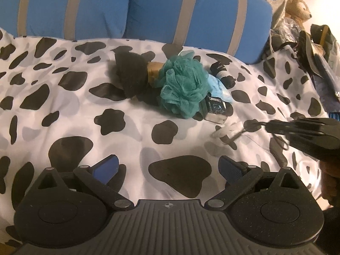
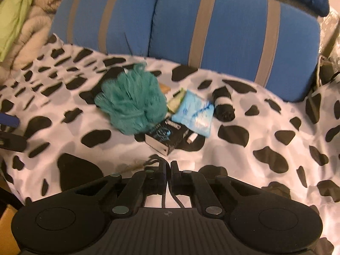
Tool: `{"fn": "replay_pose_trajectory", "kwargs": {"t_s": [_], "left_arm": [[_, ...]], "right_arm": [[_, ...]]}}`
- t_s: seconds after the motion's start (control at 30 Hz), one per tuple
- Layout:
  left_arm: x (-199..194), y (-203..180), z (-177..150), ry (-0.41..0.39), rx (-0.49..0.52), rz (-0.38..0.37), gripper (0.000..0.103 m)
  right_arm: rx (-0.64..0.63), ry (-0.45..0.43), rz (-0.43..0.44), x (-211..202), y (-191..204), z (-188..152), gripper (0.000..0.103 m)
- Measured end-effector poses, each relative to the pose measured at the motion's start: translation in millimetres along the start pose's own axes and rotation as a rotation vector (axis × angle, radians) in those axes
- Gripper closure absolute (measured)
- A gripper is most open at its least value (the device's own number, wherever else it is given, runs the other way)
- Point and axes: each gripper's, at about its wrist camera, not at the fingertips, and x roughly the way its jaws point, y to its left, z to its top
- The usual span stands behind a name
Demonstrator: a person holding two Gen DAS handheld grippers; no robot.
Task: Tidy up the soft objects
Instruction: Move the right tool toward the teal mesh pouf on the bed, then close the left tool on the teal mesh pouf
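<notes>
Cow-patterned bedspread (image 1: pixel 63 114) with a small heap of items near its middle, in front of two blue cushions with grey stripes (image 2: pixel 233 27). The teal mesh bath pouf (image 1: pixel 180 85) lay at the centre of the heap, touching a black fluffy item (image 1: pixel 129 74) with a tan band on one side and a small black box (image 1: pixel 215 109) on the other. A pale blue packet (image 2: pixel 194 114) lay just beside the box, and a rolled black-and-white item (image 2: pixel 223 104) lay next to the packet, nearer the cushions.

The left gripper (image 1: pixel 170 170) was released, its blue-padded jaws spread wide above the bedspread with nothing between them, well short of the heap. The right gripper (image 2: pixel 168 170) was clenched, its jaws nearly together on a thin black cord (image 2: pixel 170 197) that ran back between them; in the left wrist view the cord trailed from the gripper's tip towards a small whitish object (image 1: pixel 225 130) on the bedspread (blurred, so its nature could not be told).

A brown plush bear (image 1: pixel 297 6) sat among clutter at the bed's far right corner, well apart from the heap.
</notes>
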Motion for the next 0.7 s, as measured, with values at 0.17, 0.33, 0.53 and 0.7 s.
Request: {"fn": "replay_pose_trajectory", "kwargs": {"t_s": [0.17,0.33,0.53,0.7], "left_arm": [[1.0,-1.7,0.7,-0.019,0.016,0.011,0.000],[6.9,-6.3,2.5,-0.024,0.051,0.029,0.000],[16.3,-19.8,5.6,-0.081,0.123,0.020,0.000],[30.9,-28.5,16.1,-0.146,0.177,0.025,0.000]], "right_arm": [[0.041,-0.033,-0.013,-23.6,-3.6,-1.0,0.097],[0.046,-0.041,-0.032,-41.2,-4.8,-2.4,0.097],[0.077,-0.044,-0.045,-57.5,-11.8,-8.5,0.097],[0.112,-0.042,-0.053,-67.5,-19.0,-13.9,0.097]]}}
